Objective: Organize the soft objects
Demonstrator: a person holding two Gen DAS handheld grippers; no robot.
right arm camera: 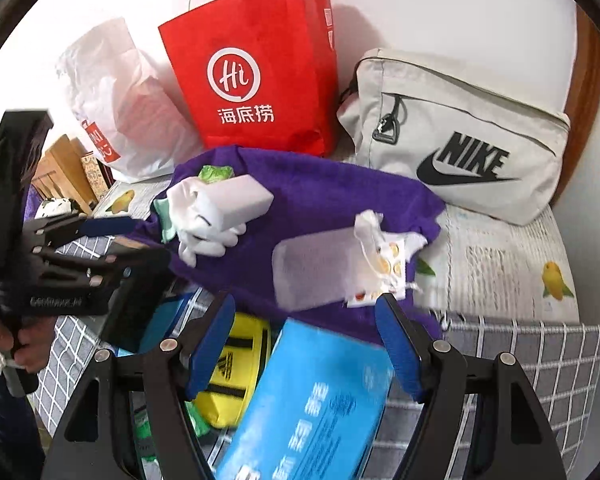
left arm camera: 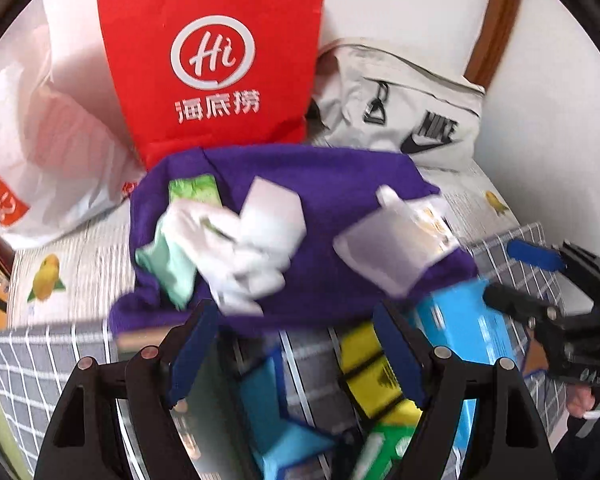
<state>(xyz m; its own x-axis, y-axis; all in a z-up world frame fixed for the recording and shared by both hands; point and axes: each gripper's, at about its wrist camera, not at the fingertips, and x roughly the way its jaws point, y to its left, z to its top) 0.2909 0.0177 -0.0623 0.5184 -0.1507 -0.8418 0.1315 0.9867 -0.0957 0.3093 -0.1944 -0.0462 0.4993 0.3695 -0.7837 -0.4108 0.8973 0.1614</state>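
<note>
A purple cloth [left arm camera: 320, 184] [right arm camera: 324, 200] lies spread in front of both grippers. On it rest a white glove [left arm camera: 236, 248] [right arm camera: 196, 220], a white foam block [left arm camera: 276, 208] [right arm camera: 236, 196], a green packet [left arm camera: 196, 188] and a frosted pouch [left arm camera: 380, 252] [right arm camera: 316, 276]. My left gripper [left arm camera: 296, 352] hangs open above the cloth's near edge, its pads holding nothing. My right gripper [right arm camera: 306, 344] is open too, over a blue pack [right arm camera: 312, 400] and a yellow pouch [right arm camera: 236, 368]. Each gripper shows in the other's view: right gripper [left arm camera: 528, 280], left gripper [right arm camera: 116, 244].
A red paper bag [right arm camera: 256, 80], a white plastic bag [right arm camera: 120, 100] and a grey Nike bag [right arm camera: 460, 136] stand against the wall behind. Grey checked fabric [right arm camera: 520, 360] surrounds the blue, yellow and green packs [left arm camera: 380, 444]. A hand [right arm camera: 24, 352] grips the left handle.
</note>
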